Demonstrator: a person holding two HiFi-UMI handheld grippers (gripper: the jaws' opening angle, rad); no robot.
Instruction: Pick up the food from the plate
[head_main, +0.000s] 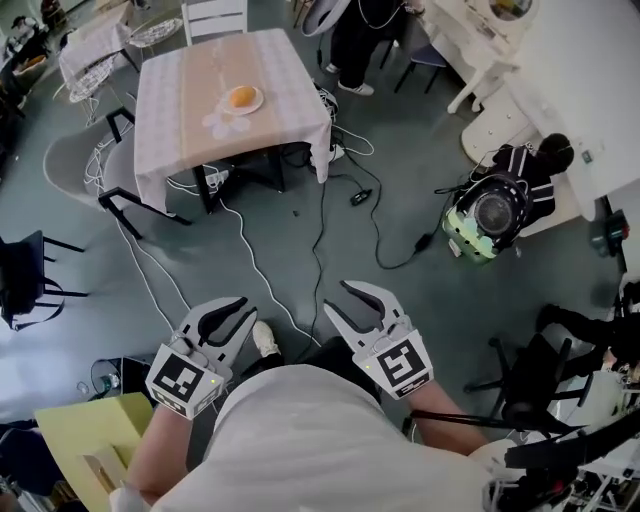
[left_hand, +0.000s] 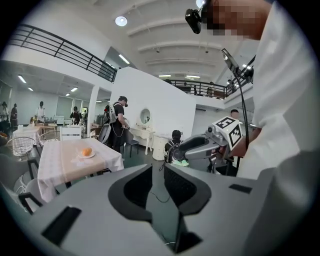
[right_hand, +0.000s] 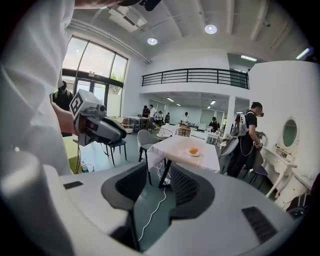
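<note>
Food (head_main: 241, 96) on plate (head_main: 257, 104), far table (head_main: 175, 90): well ahead, nearest in line with left claw (head_main: 228, 306), barely parted, empty; right claw (head_main: 337, 297) spread, empty.

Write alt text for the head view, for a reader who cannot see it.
Looking steeply down, a person in a white top holds two grey two-jaw grippers, the left gripper and right gripper, both empty, above a grey-green floor crossed by cables. Ahead stands a square table with a pale checked cloth, bearing round orange food on a small white plate.
</note>
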